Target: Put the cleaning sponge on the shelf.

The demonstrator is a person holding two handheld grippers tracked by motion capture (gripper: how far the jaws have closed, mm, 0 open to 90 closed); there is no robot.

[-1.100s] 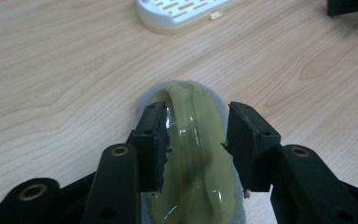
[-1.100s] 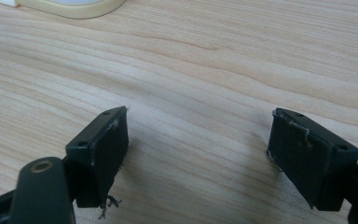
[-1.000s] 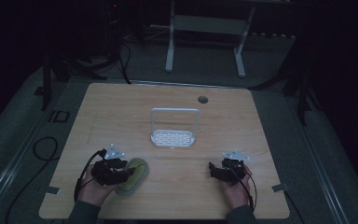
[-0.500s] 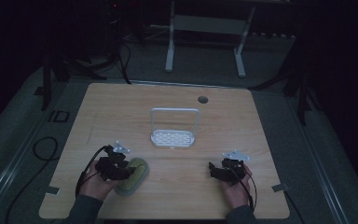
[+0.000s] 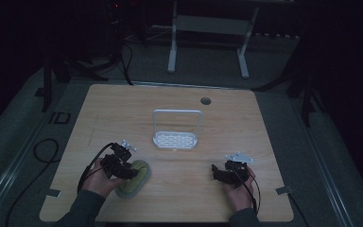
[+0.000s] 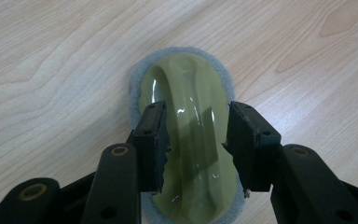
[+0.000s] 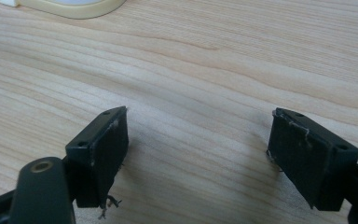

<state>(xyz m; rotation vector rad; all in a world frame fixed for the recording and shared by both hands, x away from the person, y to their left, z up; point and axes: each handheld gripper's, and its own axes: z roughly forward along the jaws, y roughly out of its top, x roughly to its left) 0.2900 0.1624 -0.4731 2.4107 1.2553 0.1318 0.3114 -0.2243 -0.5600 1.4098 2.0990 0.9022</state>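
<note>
A: Item one, largest: the worktop (image 5: pixel 179 198), pale wood grain, with a round cable hole (image 5: pixel 205 100) near its far edge.

B: Change against the earlier pictures?

A: None; it and the hole stand as before.

B: Next in size.

A: The white wire rack (image 5: pixel 176 137), upright near the middle of the worktop, its perforated base flat on the wood. Unmoved since the earlier pictures.

B: Then the scrubber.

A: The olive-green scrub pad (image 5: pixel 133 178), oval, glossy moulded handle on top, grey felt rim beneath. It lies flat on the worktop at the near left, well apart from the rack. In the left gripper view the pad (image 6: pixel 186 140) sits lengthwise between the jaws.

B: Left claw?

A: The left claw (image 5: pixel 125 169) straddles the pad's handle, one jaw at each side, close against it; whether they actually press it cannot be told. A second ago the claw sat just left of the pad; it has since shifted over it.

B: Right claw?

A: The right claw (image 5: pixel 220 172), released, jaws wide apart over bare wood at the near right. The right gripper view shows it (image 7: pixel 196 149) spread above bare wood. Position unchanged from earlier.
</note>
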